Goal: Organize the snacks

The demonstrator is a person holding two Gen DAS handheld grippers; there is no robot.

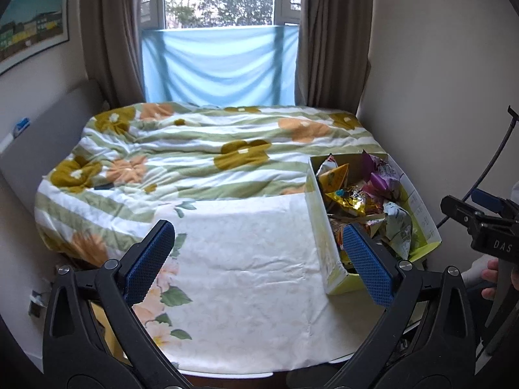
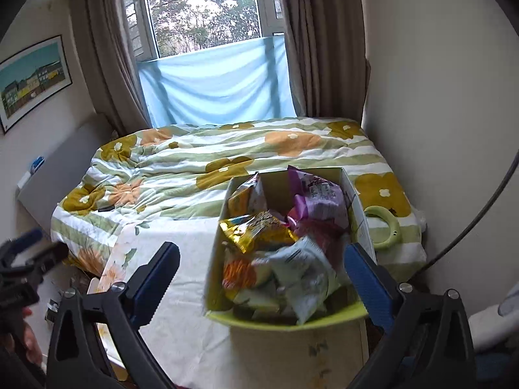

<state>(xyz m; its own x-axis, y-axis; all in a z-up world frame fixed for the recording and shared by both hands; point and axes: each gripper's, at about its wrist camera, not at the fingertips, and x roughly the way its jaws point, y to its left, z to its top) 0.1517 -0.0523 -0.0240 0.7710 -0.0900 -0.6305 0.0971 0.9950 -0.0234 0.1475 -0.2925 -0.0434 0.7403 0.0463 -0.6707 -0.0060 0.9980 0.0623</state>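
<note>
A light green cardboard box full of snack bags stands on the white floral cloth at the near right. In it lie a gold bag, a purple bag, a pale grey-green bag and an orange bag. The box also shows in the left wrist view. My left gripper is open and empty above the cloth, left of the box. My right gripper is open and empty, its fingers spread either side of the box's near end, above it.
A bed with a green-striped flowered quilt lies behind the cloth. A green ring-shaped object lies on the quilt right of the box. A wall stands close on the right. A small dark object rests on the quilt at left.
</note>
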